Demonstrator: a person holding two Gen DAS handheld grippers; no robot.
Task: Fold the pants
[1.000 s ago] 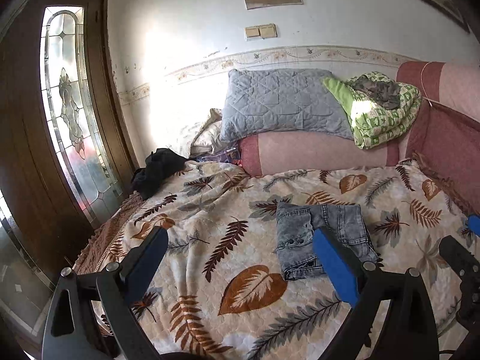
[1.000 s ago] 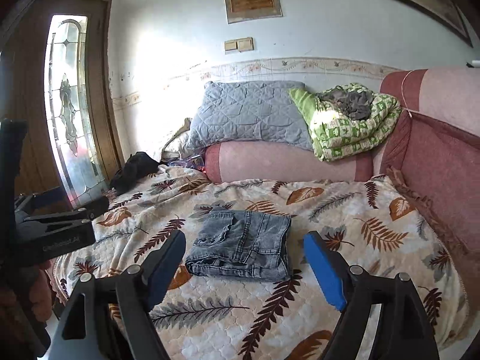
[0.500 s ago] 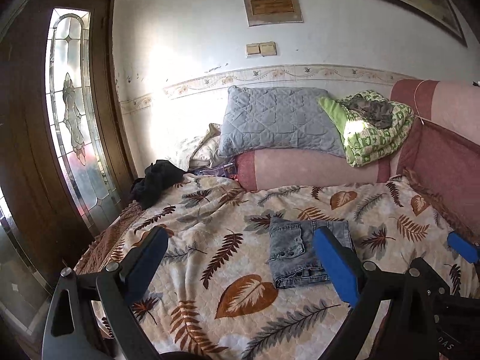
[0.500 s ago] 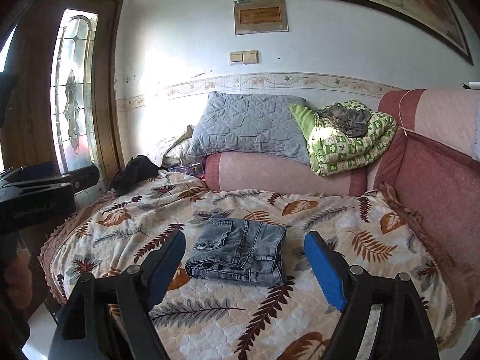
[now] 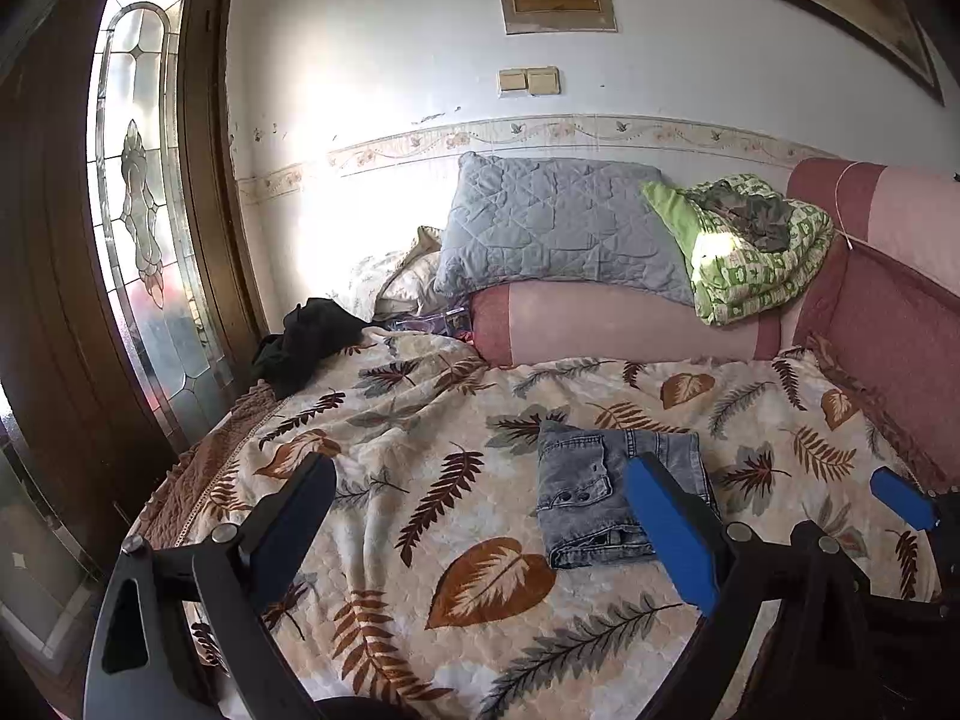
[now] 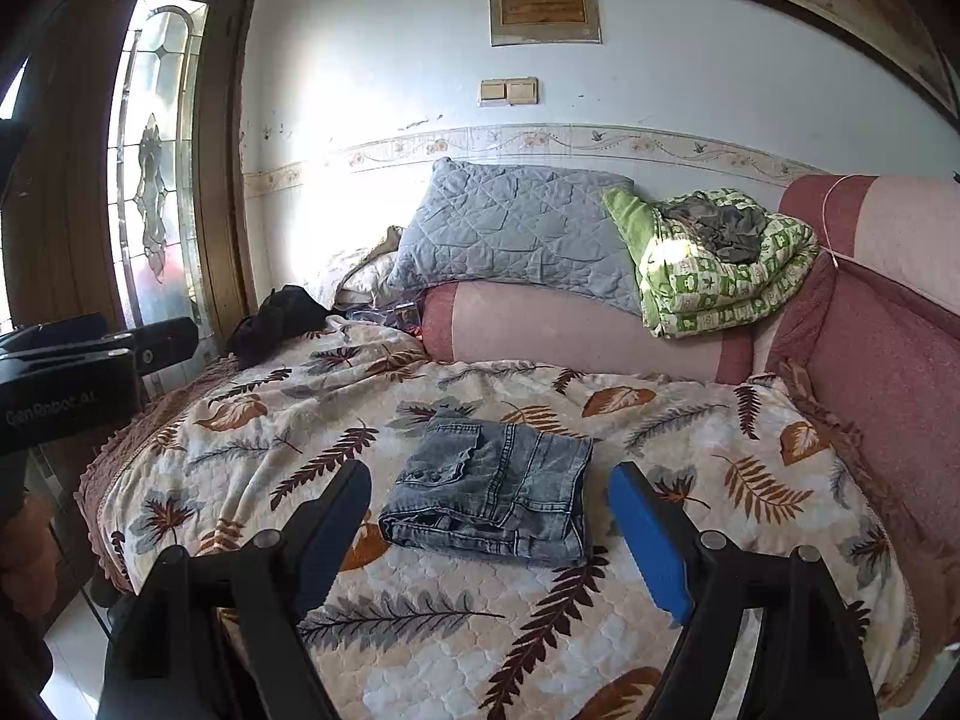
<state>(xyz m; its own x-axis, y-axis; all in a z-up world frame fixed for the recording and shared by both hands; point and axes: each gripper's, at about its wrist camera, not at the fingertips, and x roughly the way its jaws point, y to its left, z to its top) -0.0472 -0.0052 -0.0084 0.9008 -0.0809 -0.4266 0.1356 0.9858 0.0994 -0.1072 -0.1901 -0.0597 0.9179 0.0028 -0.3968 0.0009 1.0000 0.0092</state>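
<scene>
Grey denim pants [image 6: 492,492] lie folded into a compact, roughly square bundle near the middle of the leaf-patterned bedspread [image 6: 690,438], waistband and buttons toward the left, layered edges toward the near side. Left hand-held gripper [image 5: 480,534]: fingers spread wide apart, empty, raised above the near left of the bed, clear of the bundle. Right hand-held gripper [image 6: 489,531]: fingers likewise apart and empty, framing the bundle from the near side without touching it. At the far end, a grey quilted pillow [image 6: 516,228] and a green blanket [image 6: 720,282] rest on the pink bolster [image 6: 576,324]. Judged from the tidy bundle and both grippers free, folding appears complete; at most a final smoothing remains.
</scene>
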